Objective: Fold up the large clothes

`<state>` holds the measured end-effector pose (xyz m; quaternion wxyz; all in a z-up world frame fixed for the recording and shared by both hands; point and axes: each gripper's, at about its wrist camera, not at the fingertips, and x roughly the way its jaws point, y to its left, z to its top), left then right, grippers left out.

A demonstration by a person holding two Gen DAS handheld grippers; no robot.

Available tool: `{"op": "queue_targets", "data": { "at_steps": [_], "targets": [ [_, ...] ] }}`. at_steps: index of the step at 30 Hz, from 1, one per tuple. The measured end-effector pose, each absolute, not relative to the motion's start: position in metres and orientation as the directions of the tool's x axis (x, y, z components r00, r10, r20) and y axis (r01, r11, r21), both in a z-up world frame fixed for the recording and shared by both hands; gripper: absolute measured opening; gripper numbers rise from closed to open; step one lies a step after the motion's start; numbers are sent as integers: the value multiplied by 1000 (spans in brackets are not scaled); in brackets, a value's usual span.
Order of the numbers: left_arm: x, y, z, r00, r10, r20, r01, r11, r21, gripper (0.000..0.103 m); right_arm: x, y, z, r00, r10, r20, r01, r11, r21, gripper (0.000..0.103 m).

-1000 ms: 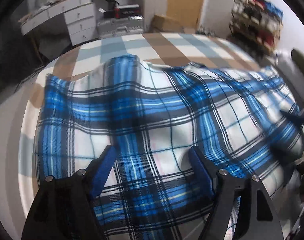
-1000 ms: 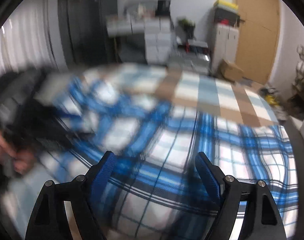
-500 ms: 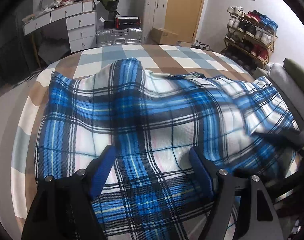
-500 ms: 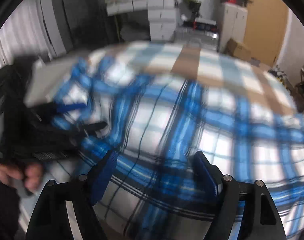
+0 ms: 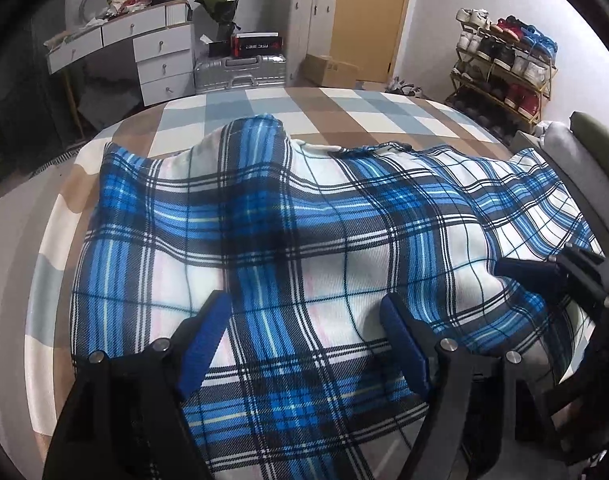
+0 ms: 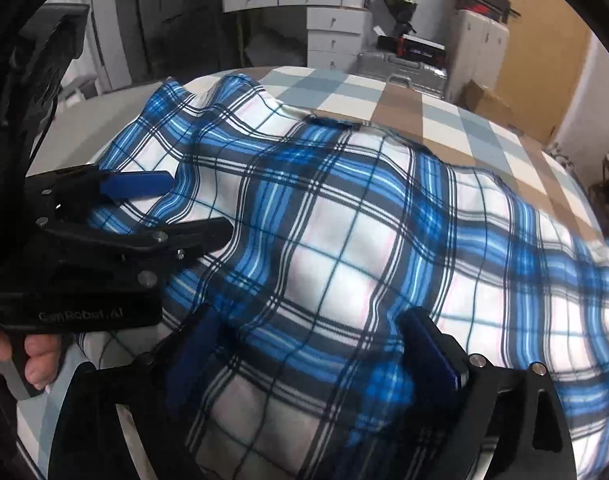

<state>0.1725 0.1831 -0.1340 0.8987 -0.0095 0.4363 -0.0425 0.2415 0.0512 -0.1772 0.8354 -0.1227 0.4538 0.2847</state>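
Evidently folding is barely begun: the plaid garment (image 5: 304, 240) lies spread and rumpled on the checked bed (image 5: 344, 108), beneath and beyond both grippers' fingers, the left gripper (image 5: 304, 332) and right gripper (image 6: 308, 344) both opening, gripping nothing.

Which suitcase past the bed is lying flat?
The silver suitcase beside the white drawers, boxes on top; the white cases next to it stand upright.

Both wrist cams close, angled down, share plaid garment (image 5: 304, 240).
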Motion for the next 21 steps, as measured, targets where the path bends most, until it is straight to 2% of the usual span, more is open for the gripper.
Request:
{"op": "queue_targets", "data": {
  "at_steps": [3, 6, 9, 10, 11, 12, 16, 18, 21],
  "targets": [
    [170, 193, -133, 622, -135, -772, 58, 990, -126, 73, 252, 48, -158, 485, 368, -793, -579, 815, 24, 82],
    [169, 189, -133, 619, -118, -776, 62, 993, -102, 73, 274, 38, -143, 538, 354, -765, -534, 845, 16, 82],
    [169, 187, -132, 617, -105, -780, 61, 994, -85, 73, 308, 30, -148, 529, 325, -784, -483, 875, 36, 82],
    [169, 187, -133, 617, -104, -780, 61, 995, -85, 73, 318, 29, -156, 526, 287, -801, -462, 887, 14, 79],
    [169, 187, -133, 617, -106, -780, 61, 994, -87, 73, 325, 28, -168, 493, 268, -828, -456, 890, 17, 68],
    [169, 187, -132, 618, -109, -779, 63, 994, -89, 73, 328, 28, -180, 447, 265, -854, -454, 890, 38, 65],
    [169, 186, -133, 616, -103, -781, 61, 995, -84, 74, 322, 25, -179, 423, 274, -863, -483, 874, 41, 65],
    [169, 186, -133, 615, -100, -782, 61, 995, -80, 74, 315, 11, -166, 419, 305, -855, -488, 870, 71, 45],
    [170, 186, -133, 615, -97, -783, 61, 995, -76, 74, 308, -25, -148, 514, 282, -810, -443, 896, 30, 47]
  ]
}}
